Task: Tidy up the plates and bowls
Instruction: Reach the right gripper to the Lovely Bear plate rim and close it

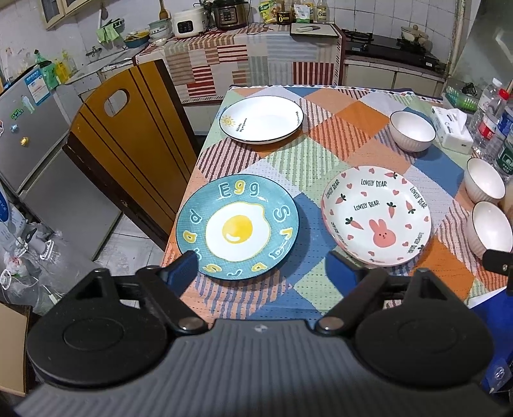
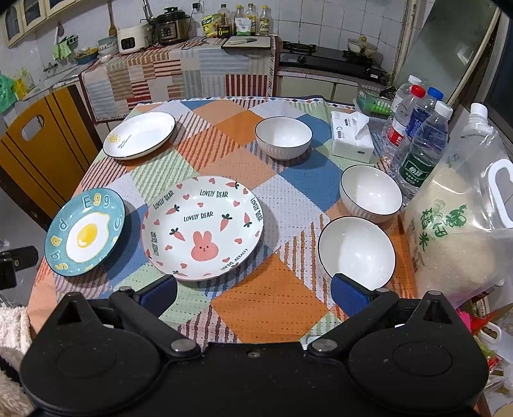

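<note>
Three plates lie apart on the patchwork tablecloth (image 1: pixel 320 154): a teal egg plate (image 1: pixel 237 226) (image 2: pixel 85 232) at front left, a white rabbit plate (image 1: pixel 376 215) (image 2: pixel 202 227) in the middle, a white sun plate (image 1: pixel 261 118) (image 2: pixel 139 134) at the back left. Three white bowls stand on the right: far (image 2: pixel 283 137) (image 1: pixel 412 130), middle (image 2: pixel 370 192) (image 1: pixel 484 182), near (image 2: pixel 356 251) (image 1: pixel 490 227). My left gripper (image 1: pixel 261 272) is open and empty, above the front edge near the egg plate. My right gripper (image 2: pixel 255 293) is open and empty, between the rabbit plate and the near bowl.
A tissue box (image 2: pixel 352 136), several water bottles (image 2: pixel 416 141) and a large rice jug (image 2: pixel 461 218) crowd the table's right edge. A wooden chair (image 1: pixel 125 154) stands left of the table. Kitchen counters with appliances (image 1: pixel 224 14) line the back wall.
</note>
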A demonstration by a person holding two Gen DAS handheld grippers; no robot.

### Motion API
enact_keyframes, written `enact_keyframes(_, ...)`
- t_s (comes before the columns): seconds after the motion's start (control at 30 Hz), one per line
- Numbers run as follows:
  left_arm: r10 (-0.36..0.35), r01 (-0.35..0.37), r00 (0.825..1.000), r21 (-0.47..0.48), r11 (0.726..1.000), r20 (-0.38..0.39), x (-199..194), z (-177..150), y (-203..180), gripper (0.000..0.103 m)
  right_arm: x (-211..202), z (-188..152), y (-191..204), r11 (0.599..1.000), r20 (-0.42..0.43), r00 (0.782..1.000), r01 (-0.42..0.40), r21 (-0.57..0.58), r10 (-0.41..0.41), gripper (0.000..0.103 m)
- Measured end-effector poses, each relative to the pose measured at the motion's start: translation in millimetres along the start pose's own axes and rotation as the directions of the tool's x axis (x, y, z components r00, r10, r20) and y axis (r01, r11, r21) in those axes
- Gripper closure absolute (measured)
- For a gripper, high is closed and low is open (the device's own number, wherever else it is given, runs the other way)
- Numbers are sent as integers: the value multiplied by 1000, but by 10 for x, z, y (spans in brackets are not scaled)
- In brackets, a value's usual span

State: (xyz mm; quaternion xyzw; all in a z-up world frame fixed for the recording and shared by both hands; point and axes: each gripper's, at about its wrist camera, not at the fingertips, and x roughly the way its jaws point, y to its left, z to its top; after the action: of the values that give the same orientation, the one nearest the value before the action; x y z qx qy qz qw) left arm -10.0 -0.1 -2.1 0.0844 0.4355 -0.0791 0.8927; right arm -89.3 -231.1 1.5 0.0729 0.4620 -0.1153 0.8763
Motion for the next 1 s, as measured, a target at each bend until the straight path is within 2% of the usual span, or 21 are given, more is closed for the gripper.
enact_keyframes(0.33, -59, 59, 998, 7, 998, -1, 176, 65, -25, 16, 46, 30, -58, 999, 5, 1000, 8, -40, -8, 0)
enact_keyframes(0.5, -116, 116, 993, 23, 993, 14, 403, 143, -92, 16, 97, 167, -197, 997, 72, 997, 23, -68, -18, 0)
enact_keyframes(0.6, -177, 177, 984, 23, 984, -10, 604, 195, -140, 16, 170, 222, -289, 996, 147, 988, -30, -81, 42, 0)
enact_keyframes(0.73, -214, 214, 977, 47, 976, -12, 899, 211, -313, 17, 430, 160, -360, 982, 254, 952, -141, -124, 169, 0)
enact_keyframes(0.8, -227, 228, 973, 28, 973, -35, 1084, 194, -412, 17, 652, 111, -343, 970, 242, 943, -195, -145, 226, 0)
enact_keyframes(0.87, -248, 249, 964, 6, 968, -96, 1296, 173, -516, 18, 907, 32, -289, 958, 236, 933, -237, -164, 271, 2)
enact_keyframes(0.93, -254, 257, 957, -2, 967, -139, 1486, 132, -608, 20, 1139, -66, -191, 956, 228, 939, -215, -202, 259, 11)
enact_keyframes(1.0, -224, 231, 962, 30, 972, -157, 1612, 78, -710, 21, 1350, -116, -147, 959, 195, 951, -201, -199, 240, 16)
